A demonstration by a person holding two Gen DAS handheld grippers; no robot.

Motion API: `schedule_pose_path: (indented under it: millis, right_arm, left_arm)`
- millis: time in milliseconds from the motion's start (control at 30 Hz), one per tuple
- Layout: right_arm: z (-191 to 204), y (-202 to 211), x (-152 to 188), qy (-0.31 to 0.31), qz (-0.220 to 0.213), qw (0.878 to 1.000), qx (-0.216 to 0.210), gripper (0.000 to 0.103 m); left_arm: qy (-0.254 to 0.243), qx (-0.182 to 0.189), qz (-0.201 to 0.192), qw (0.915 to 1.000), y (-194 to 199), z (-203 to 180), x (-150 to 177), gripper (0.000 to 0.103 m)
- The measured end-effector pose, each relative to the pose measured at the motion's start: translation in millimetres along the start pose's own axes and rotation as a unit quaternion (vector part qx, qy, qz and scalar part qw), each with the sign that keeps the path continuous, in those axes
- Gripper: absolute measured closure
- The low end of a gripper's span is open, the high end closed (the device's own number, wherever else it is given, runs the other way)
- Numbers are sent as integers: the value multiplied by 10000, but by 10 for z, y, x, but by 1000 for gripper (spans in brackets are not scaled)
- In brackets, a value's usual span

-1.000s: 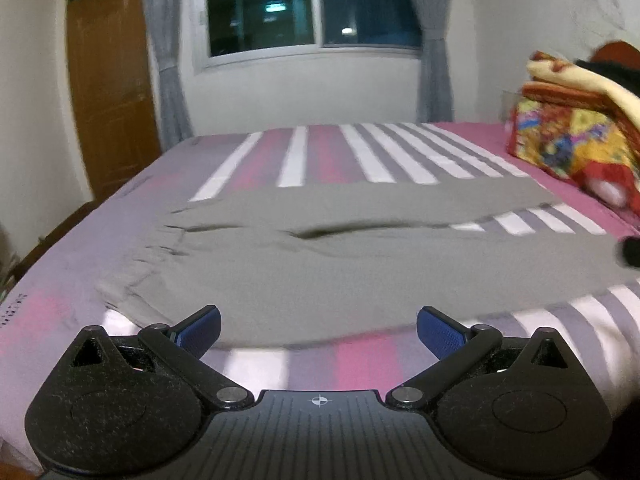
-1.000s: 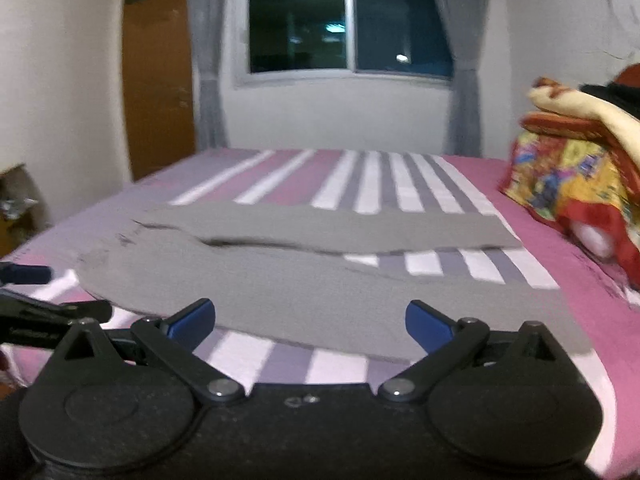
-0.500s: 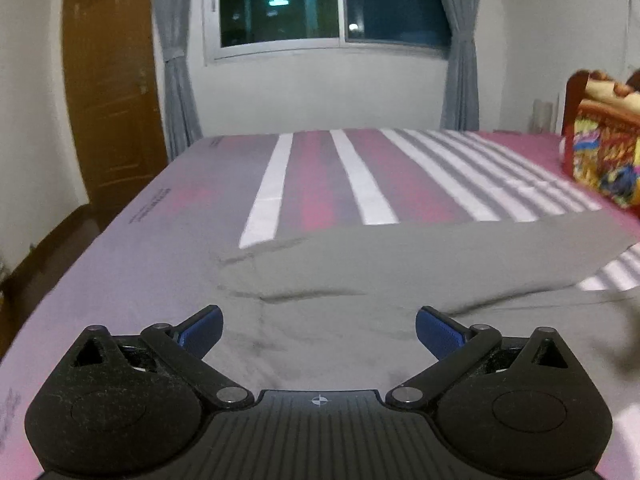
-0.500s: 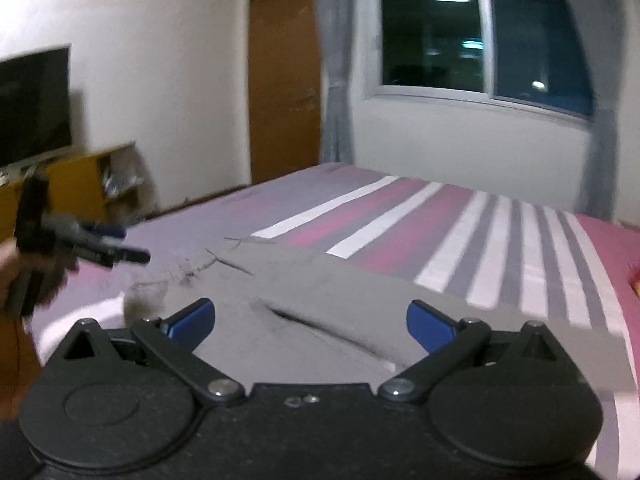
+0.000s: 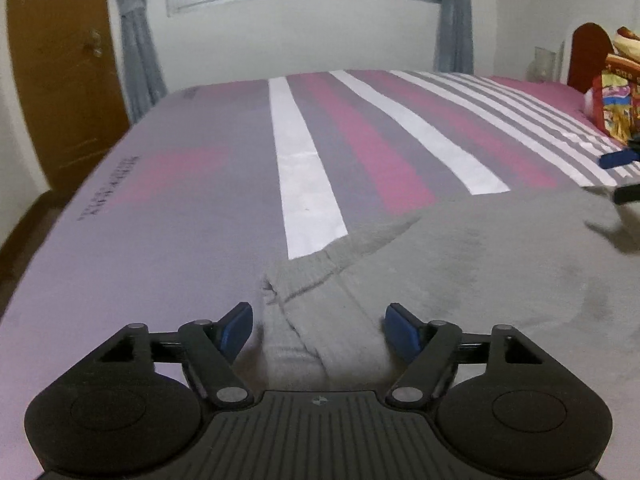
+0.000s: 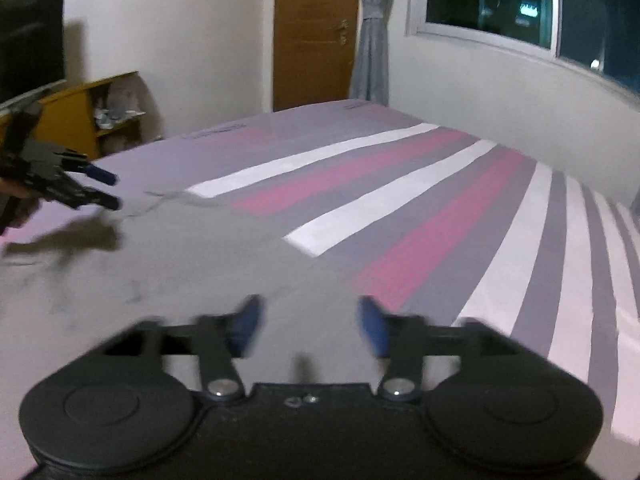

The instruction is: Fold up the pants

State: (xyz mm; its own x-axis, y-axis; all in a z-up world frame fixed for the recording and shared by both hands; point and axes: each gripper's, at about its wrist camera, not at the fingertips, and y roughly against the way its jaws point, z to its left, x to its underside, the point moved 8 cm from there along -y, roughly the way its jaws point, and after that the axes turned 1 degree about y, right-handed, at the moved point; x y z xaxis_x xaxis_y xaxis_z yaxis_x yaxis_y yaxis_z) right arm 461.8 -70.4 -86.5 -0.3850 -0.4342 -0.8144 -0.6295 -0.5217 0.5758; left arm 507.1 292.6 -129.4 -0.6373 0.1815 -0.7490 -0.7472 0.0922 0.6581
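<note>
Left wrist: left gripper (image 5: 318, 330) jaws apart, just been closing, bunched waistband of grey pants (image 5: 500, 272) between 2 blue pads (image 5: 236, 326), no pinch visible. Pants on striped bed (image 5: 304, 168), spreading toward 3 o'clock.

Right wrist: right gripper (image 6: 310, 326) blurred, jaws apart, just been closing, over pants edge. Left gripper at 9 o'clock.

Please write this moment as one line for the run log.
task: fold pants | left gripper: open, closing, astride waistband corner of grey pants | right gripper: open, closing, over pants edge | pants flat on striped bed
</note>
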Motion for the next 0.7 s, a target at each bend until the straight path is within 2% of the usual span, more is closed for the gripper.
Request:
schedule_pose_path:
  millis: [33,100,233,333,433,467,533,567,633,700]
  right_arm:
    - [-37,-103,0,-3,53,10000,-32,32]
    - [-151,-309,21,-2,213,9997,-69,37]
    - [-259,-515,157,94,620,9975,-325,37]
    - [-297,-601,242,285,974,9942,-348,36]
    - [-305,-624,235,247,1125,9920,-514,34]
    - [-307,-628,244,203,1208,9907,-598,35]
    - [-297,-617,270,263,1337,9880,-730,48]
    - [-262,-618,272,286,1345,9873,-791,55]
    - [-199,-626,274,366,1370,9862,-859,97]
    - [-120,-558,259,544,1290,9879,-673,99]
  left_arm:
    - [-18,48,21,10000,-97,20,-9,30]
    - [95,190,111,9997,-270,76,3,30]
    - [449,463,164,9978,-569,208,-37,30]
    - [508,682,315,9959,-754,207,-87,30]
    - [570,837,406,9940,-869,182,-99,30]
    - [545,843,428,9940,-881,167,-89,34]
    - [545,1000,427,9926,-877,134,-75,53]
    - [530,1003,423,9926,-860,138,-60,66]
    - [576,1072,343,9920,-816,90,-69,80]
    - [486,883,126,9948,-694,33,-108,84]
